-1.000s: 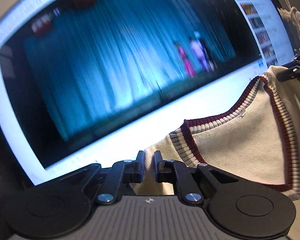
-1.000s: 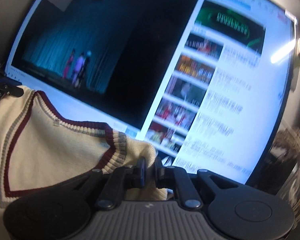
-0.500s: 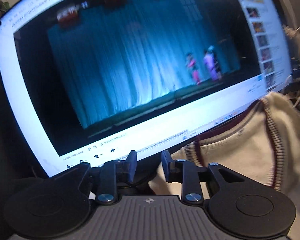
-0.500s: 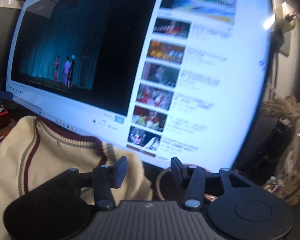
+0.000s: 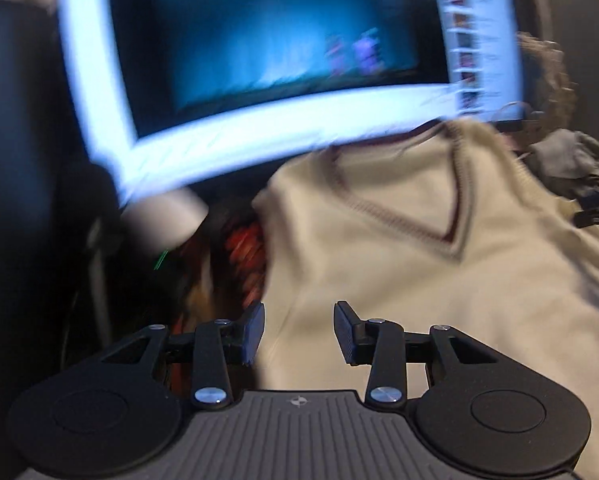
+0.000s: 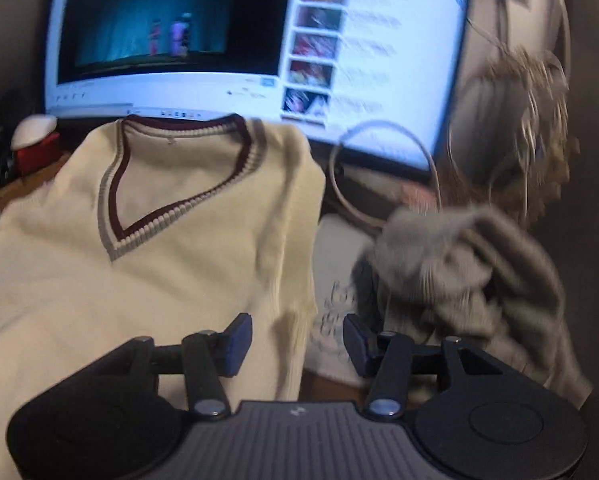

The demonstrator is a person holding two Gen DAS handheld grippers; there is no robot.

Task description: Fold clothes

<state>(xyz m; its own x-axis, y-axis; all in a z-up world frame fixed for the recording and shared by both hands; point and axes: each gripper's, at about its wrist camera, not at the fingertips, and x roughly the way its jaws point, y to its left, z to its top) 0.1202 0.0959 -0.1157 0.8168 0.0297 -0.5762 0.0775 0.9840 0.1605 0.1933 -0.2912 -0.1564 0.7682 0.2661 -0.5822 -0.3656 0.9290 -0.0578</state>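
From the left wrist, the left gripper [image 5: 299,330] hangs over the near left edge of the cream sweater [image 5: 399,248], jaws opening and pinching nothing, probably to line up a fold. From the right wrist, the right gripper [image 6: 297,344] is likewise opening over the sweater's right edge, which lies flat before the monitor [image 6: 379,80], neck toward it, a crumpled grey garment [image 6: 467,272] beside it. No containers are visible.

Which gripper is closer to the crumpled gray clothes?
Right. The right hand-held gripper, jaws opening and empty, sits just beside the gray garment. The left hand-held gripper is across the cream V-neck sweater.
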